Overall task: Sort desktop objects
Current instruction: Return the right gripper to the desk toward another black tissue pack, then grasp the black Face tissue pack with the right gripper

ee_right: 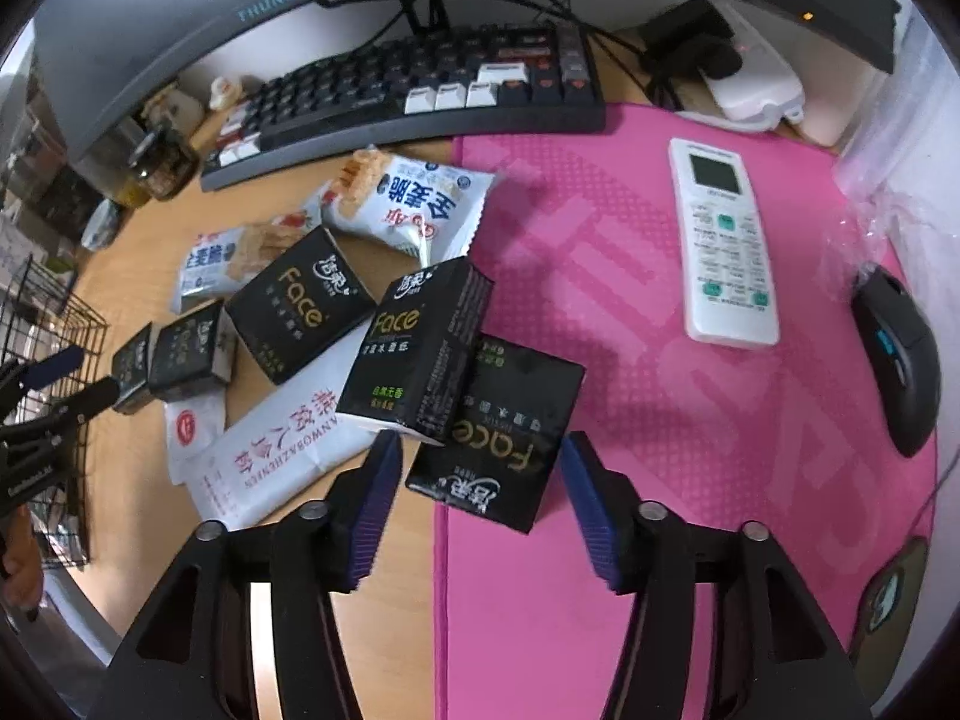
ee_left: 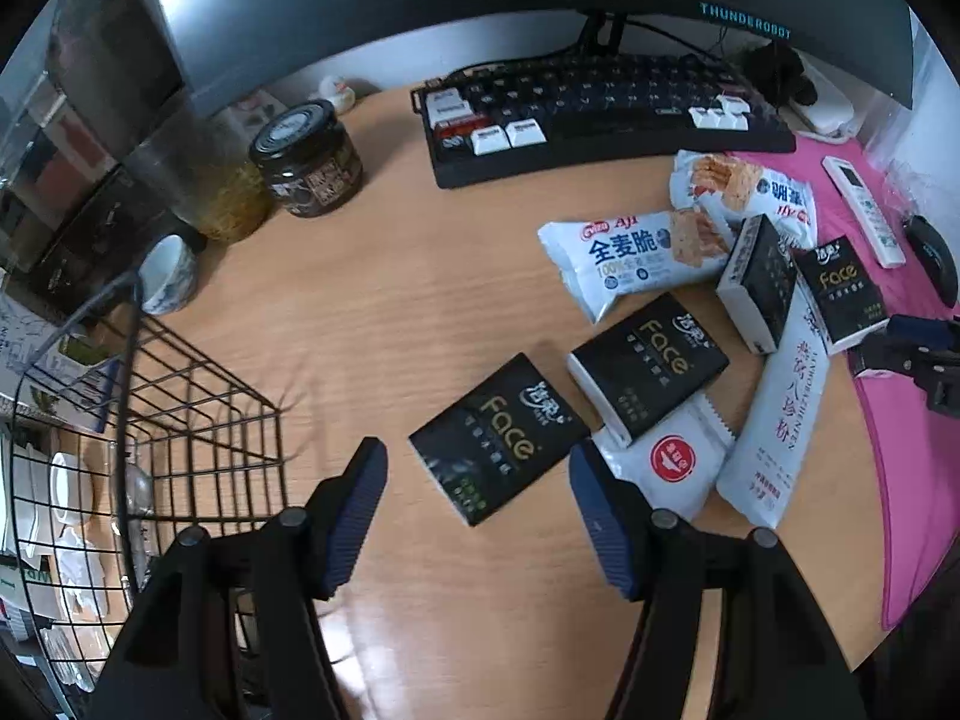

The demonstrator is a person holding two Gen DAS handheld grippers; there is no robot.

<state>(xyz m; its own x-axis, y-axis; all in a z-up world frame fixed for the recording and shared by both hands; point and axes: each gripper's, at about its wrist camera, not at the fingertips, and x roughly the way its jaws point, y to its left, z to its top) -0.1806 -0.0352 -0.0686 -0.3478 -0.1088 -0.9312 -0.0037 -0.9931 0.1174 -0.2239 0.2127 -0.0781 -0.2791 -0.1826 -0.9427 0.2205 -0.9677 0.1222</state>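
The left gripper (ee_left: 477, 501) hovers with fingers apart over a flat black "Face" tissue pack (ee_left: 498, 438) on the wooden worktop (ee_left: 384, 300), right of a black wire basket (ee_left: 198, 420). The right gripper (ee_right: 480, 489), fingers apart, brackets another black tissue pack (ee_right: 498, 444) on the pink mat (ee_right: 660, 420).

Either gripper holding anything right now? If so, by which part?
Nothing held. Left gripper and right gripper both have jaws open, each around a black Face pack without touching.
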